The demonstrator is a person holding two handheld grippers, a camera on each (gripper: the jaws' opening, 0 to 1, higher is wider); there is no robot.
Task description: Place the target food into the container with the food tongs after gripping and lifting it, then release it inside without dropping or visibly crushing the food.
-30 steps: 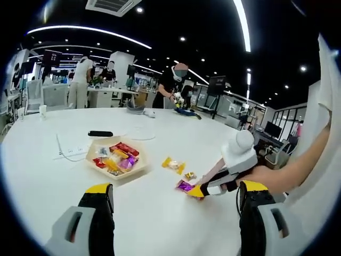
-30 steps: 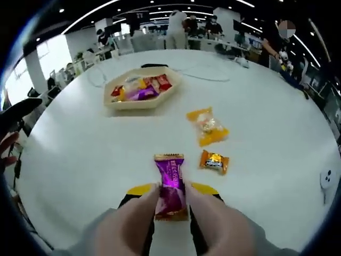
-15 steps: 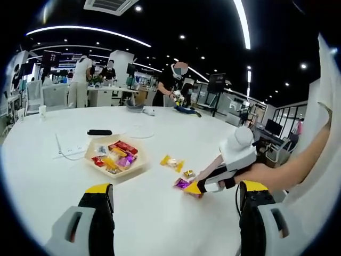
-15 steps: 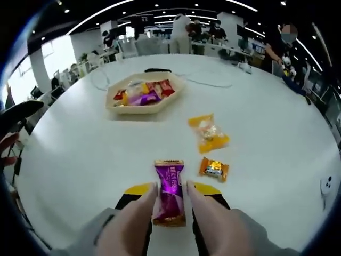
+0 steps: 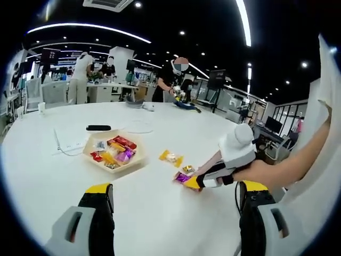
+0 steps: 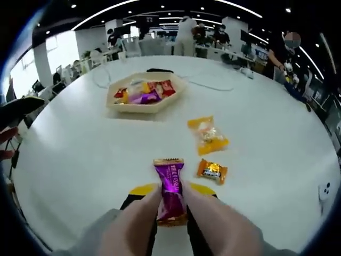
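Large round white table [image 6: 80, 160] (glossy top) carries all items. Beige hexagonal tray [image 6: 145, 104] of assorted wrapped sweets sits toward the far side. Nearer: yellow-orange crinkled packet [image 6: 208, 136], and just beside it a small orange wrapped candy [image 6: 212, 171]. Purple foil-wrapped candy [image 6: 170, 186] lies at the near edge. Behind the tray, a flat black device [image 5: 99, 127] and a thin white cable [image 5: 66, 152] rest on the surface

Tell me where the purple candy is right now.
In the right gripper view the purple candy sits low in the middle, between the right claw's jaws on the white table, with the small orange candy just to its right.
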